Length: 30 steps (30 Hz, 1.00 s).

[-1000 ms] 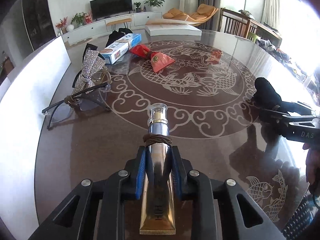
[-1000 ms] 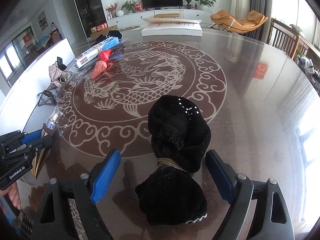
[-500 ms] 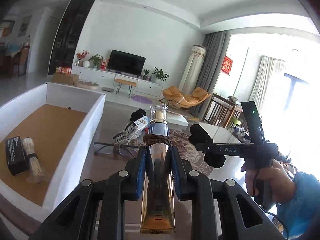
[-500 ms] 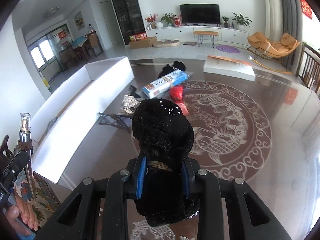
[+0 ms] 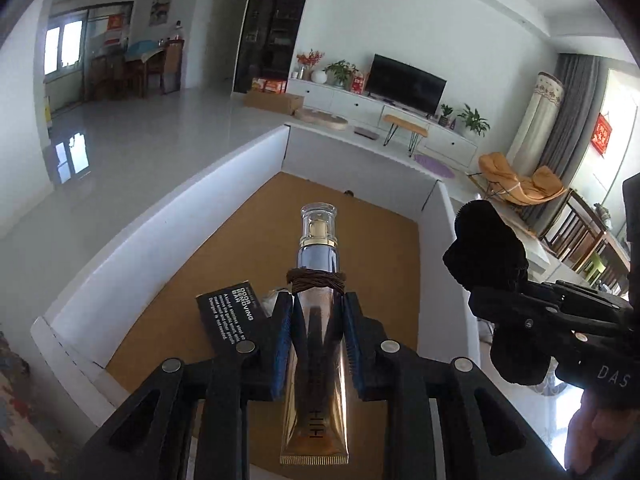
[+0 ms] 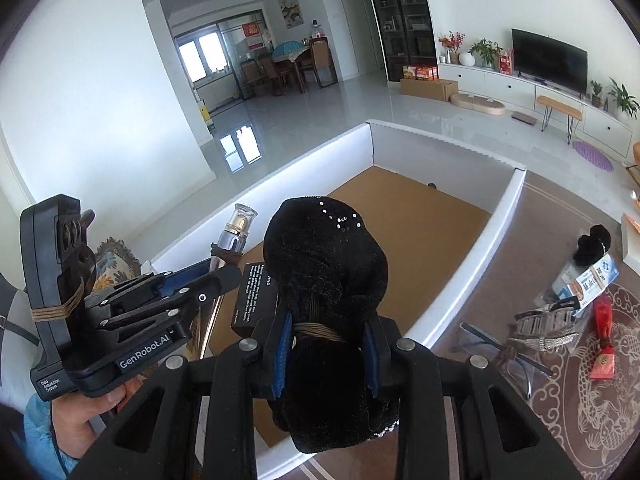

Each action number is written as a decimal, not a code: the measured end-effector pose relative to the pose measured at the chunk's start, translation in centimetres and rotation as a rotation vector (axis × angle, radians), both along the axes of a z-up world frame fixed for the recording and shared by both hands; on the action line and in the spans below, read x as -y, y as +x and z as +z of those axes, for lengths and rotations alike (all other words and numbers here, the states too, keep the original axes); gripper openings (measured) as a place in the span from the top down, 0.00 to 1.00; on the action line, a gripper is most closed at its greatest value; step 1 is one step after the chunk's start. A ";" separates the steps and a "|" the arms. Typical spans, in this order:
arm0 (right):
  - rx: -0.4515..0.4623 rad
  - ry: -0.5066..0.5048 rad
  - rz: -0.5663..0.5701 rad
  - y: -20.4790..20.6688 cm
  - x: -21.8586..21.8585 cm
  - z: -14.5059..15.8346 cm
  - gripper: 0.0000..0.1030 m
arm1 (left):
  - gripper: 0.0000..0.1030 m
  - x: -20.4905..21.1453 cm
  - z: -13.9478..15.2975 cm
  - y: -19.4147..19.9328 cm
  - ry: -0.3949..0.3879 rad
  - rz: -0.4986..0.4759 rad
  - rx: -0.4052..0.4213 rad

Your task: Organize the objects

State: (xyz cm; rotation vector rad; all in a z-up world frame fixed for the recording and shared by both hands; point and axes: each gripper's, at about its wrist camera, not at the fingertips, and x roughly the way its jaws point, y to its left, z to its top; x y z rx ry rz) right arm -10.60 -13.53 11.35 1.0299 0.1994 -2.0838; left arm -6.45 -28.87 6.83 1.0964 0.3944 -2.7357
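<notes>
My left gripper (image 5: 318, 304) is over the white box (image 5: 224, 184), pads pressing a gold tube (image 5: 316, 360) with a clear cap and a cord round its neck; its jaws are opening. My right gripper (image 6: 326, 320) hangs above the same box (image 6: 480, 248), gripping a black velvet bundle (image 6: 324, 260) tied with cord; these jaws are opening too. A small black carton (image 5: 232, 316) lies on the box's brown floor. Each view shows the other gripper alongside: the right gripper (image 5: 520, 292) with its bundle (image 5: 484, 248), the left gripper (image 6: 224, 276) with its tube (image 6: 238, 224).
Right of the box, on the patterned table (image 6: 560, 420), lie glasses (image 6: 500, 348), a rhinestone piece (image 6: 548, 324), a blue-white carton (image 6: 588, 280), a red packet (image 6: 602, 340) and another black bundle (image 6: 592, 244). A hand (image 6: 92, 400) holds the left gripper.
The right gripper closed on the black bundle and lifted it. Both grippers swung left from over the table to above the white box, carrying their objects.
</notes>
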 end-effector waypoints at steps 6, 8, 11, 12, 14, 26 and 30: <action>-0.085 -0.004 -0.035 1.0 -2.2 -1.1 0.27 | 0.40 -1.4 -1.7 0.5 -0.103 0.179 0.013; -0.164 -0.013 -0.100 1.5 -5.3 -0.8 0.17 | 0.26 -3.3 -0.7 1.8 -0.117 0.206 -0.065; -0.246 0.008 -0.226 2.2 -11.3 -1.4 0.03 | 0.11 -6.8 1.3 4.1 -0.123 0.199 -0.192; -0.256 0.029 -0.268 2.4 -13.3 -2.0 0.01 | 0.09 -8.2 2.0 4.6 -0.117 0.167 -0.225; -0.248 0.091 -0.346 2.3 -17.5 -3.8 0.01 | 0.09 -11.3 2.8 5.1 -0.103 0.072 -0.261; -0.088 0.265 -0.688 3.4 -35.4 -10.0 0.01 | 0.09 -28.6 -1.1 5.9 -0.007 -0.441 -0.188; -0.072 0.268 -0.716 4.2 -36.9 -10.5 0.01 | 0.09 -31.2 -4.3 5.1 -0.055 -0.482 -0.102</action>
